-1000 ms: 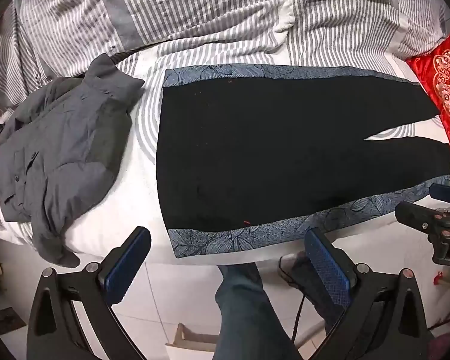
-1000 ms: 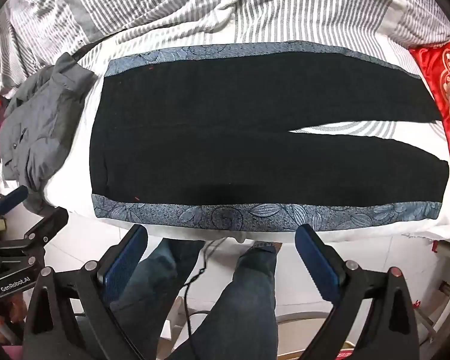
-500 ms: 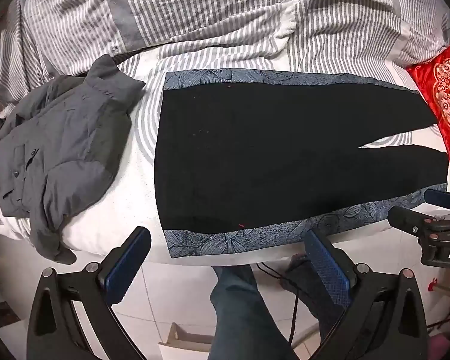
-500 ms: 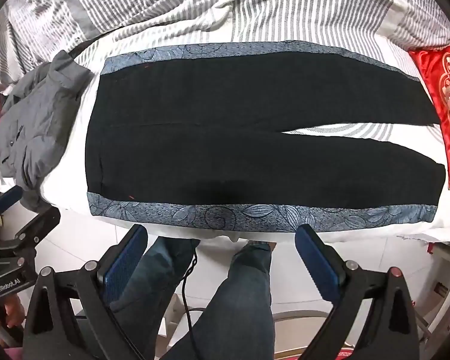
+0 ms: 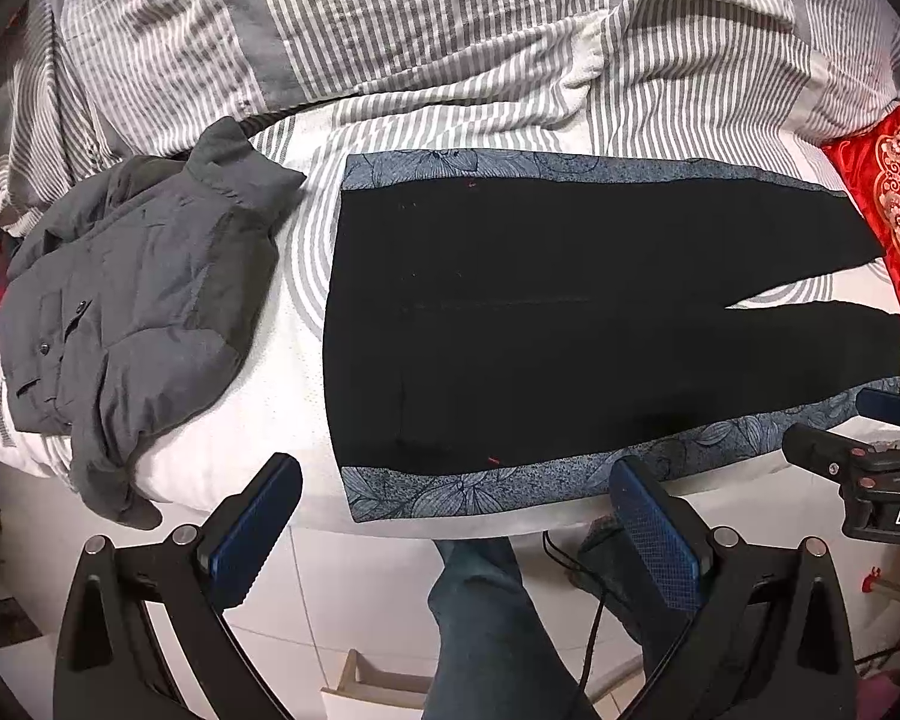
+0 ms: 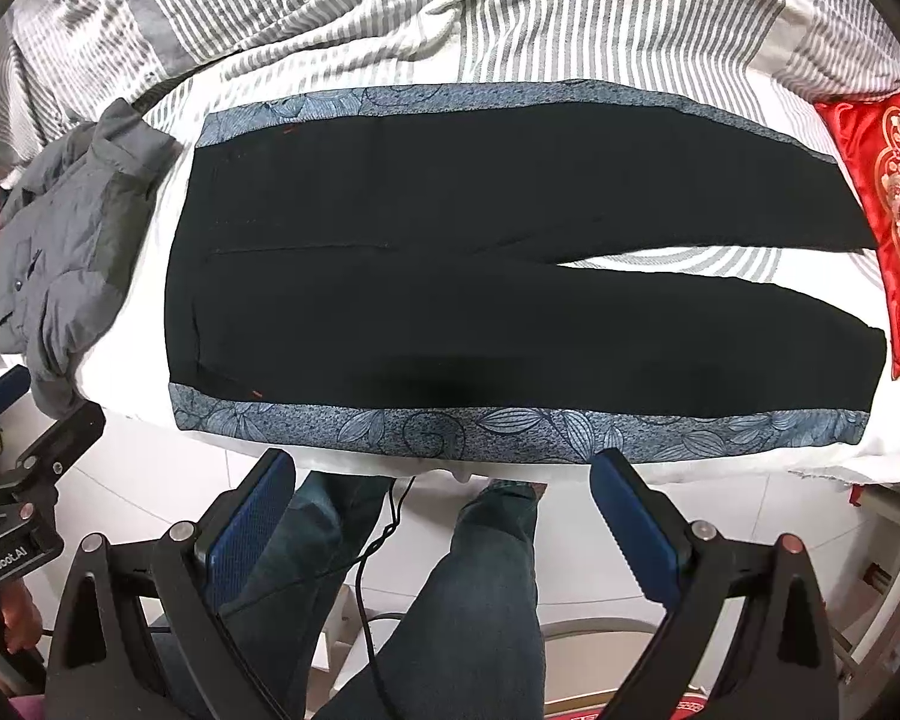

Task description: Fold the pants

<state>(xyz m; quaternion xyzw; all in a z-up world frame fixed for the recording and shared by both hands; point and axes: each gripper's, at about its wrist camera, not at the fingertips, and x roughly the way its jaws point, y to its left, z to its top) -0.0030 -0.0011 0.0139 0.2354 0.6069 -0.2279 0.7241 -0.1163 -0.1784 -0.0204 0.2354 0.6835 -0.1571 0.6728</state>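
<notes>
— On the bed [image 5: 282, 396], right in front of me, the pants [image 5: 570, 324] lie flat and unfolded, waistband to my left and both legs running out to my right.

— Where do your tongs stand?

— My left tongs [image 5: 456, 516] hang just off the near edge of the bed, over the floor, by the waist end. They are spread wide and hold nothing. My right tongs [image 6: 444, 504] hang the same way further along, near the middle of the near leg (also gaping, also empty). In the left view the right tongs show at the right edge, beside the near cuff.

— Do they touch the cloth?

— No, both pairs are apart from it. The near blue fingers [image 5: 654, 534] sit just short of the patterned band [image 6: 510, 429] that runs along the near side of the pants. A matching band runs along the far side.

— How do the legs lie?

— They part toward the cuffs, and a wedge of striped sheet [image 6: 690, 261] shows between them.

— What else is on the bed?

— A crumpled grey jacket [image 5: 132, 312] beside the waistband, not touching it. A red embroidered cushion [image 6: 888, 204] lies at the cuff end, just beside the far leg. A striped duvet [image 5: 450, 30] is heaped along the far side. My own jeans [image 6: 480, 600] show below, between the tongs.
</notes>
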